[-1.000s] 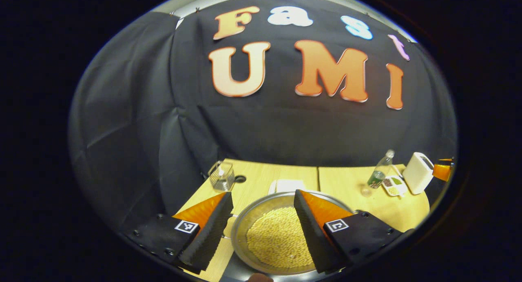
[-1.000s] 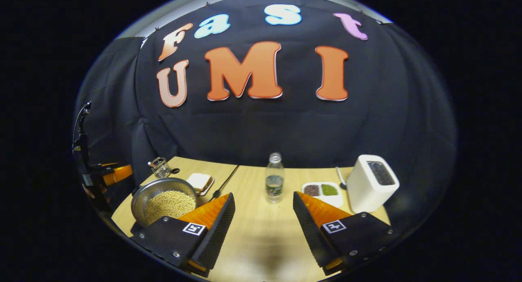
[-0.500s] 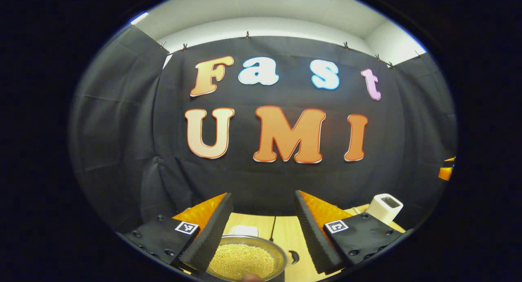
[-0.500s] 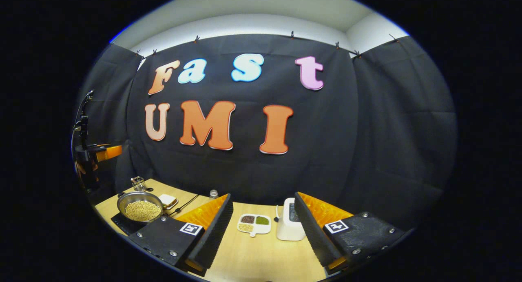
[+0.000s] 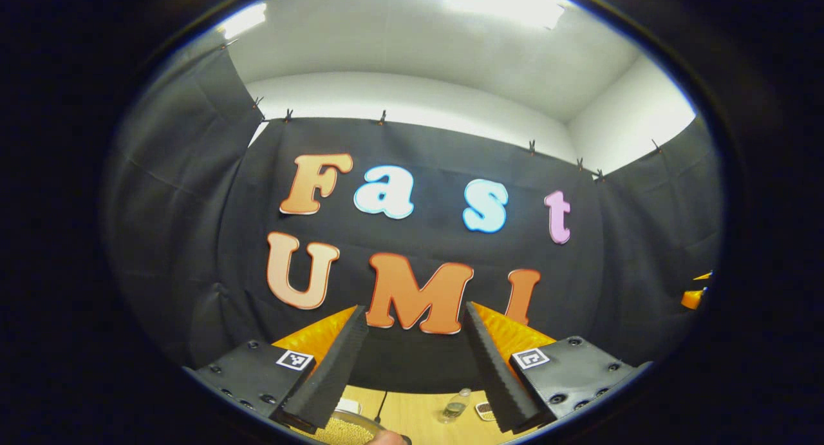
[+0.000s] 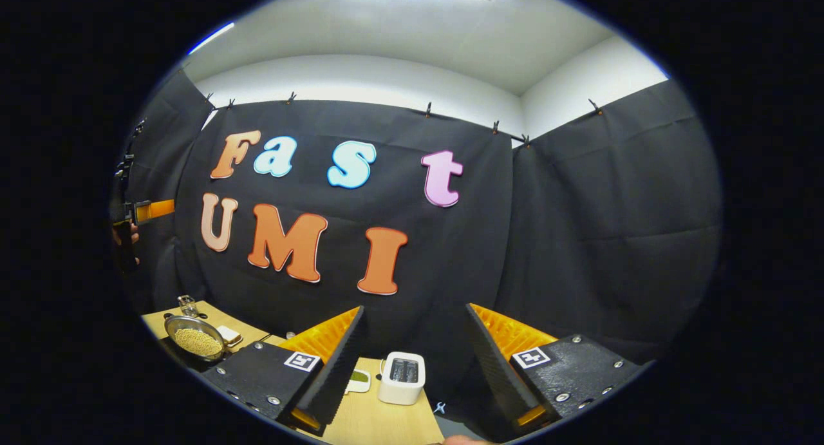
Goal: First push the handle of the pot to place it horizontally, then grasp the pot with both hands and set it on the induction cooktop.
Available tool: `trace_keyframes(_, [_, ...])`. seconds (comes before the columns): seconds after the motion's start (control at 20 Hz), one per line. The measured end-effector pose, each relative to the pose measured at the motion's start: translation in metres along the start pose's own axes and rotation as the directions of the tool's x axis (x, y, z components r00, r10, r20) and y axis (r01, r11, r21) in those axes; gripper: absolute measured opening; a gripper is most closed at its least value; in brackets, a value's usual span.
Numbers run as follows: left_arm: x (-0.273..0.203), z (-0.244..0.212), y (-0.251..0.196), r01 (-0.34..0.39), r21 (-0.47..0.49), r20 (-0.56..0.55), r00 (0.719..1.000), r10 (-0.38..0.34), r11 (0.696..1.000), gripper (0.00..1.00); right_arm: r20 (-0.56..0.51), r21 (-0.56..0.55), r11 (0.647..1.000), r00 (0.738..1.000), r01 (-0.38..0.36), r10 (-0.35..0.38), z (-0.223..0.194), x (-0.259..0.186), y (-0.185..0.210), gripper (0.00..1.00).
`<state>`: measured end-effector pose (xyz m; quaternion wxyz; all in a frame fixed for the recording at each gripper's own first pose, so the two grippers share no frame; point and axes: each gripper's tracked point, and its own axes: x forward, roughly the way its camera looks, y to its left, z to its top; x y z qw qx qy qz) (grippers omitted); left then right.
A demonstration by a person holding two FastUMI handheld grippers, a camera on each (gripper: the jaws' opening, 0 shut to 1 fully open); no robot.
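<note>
The metal pot (image 6: 194, 340), full of yellow beans, sits at the far left of the wooden table in the right gripper view, on a dark flat cooktop (image 6: 172, 357). Its handle is too small to make out. In the left gripper view just the pot's rim and beans (image 5: 341, 433) peek out at the bottom, below and between the fingers. My left gripper (image 5: 413, 310) is open, raised and pointing at the booth wall, with nothing in it. My right gripper (image 6: 415, 310) is open too, high above the table's right part, far from the pot.
A white toaster (image 6: 402, 377) and a small divided tray (image 6: 358, 380) stand below the right gripper. A glass jar (image 6: 187, 303) and a plate with bread (image 6: 230, 335) lie behind the pot. A plastic bottle (image 5: 454, 406) stands mid-table.
Both grippers have risen and tilted up, away from the table, staying open. The pot has stayed put and dropped toward the bottom of the left gripper view.
</note>
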<state>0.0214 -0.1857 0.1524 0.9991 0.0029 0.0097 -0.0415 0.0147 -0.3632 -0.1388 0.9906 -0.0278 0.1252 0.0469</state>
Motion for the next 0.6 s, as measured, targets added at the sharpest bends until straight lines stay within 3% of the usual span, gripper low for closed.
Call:
trace_keyframes(0.05, [0.000,0.015,0.000,0.002,0.002,0.028,1.000,-0.002,1.000,0.97,0.022,-0.004,1.000,1.000,-0.004,0.004,0.015,-0.006,-0.002,0.97])
trace_keyframes(0.1, [0.000,0.028,0.002,0.000,0.009,0.054,0.999,0.000,1.000,0.96,0.039,-0.009,1.000,0.999,-0.003,0.004,0.028,-0.008,-0.003,0.93])
trace_keyframes(0.4, [-0.001,0.078,0.013,-0.008,-0.005,0.147,0.989,0.009,1.000,0.96,0.105,-0.031,1.000,0.994,0.002,0.001,0.089,-0.009,0.003,0.89])
trace_keyframes(0.55, [-0.005,0.092,0.012,-0.010,-0.015,0.170,0.985,0.013,1.000,0.96,0.117,-0.032,0.999,0.993,0.015,-0.011,0.111,-0.008,0.003,0.93])
trace_keyframes(0.6, [-0.005,0.095,0.010,-0.007,-0.015,0.175,0.985,0.010,1.000,0.96,0.123,-0.029,0.999,0.992,0.020,-0.017,0.118,-0.009,0.001,0.89])
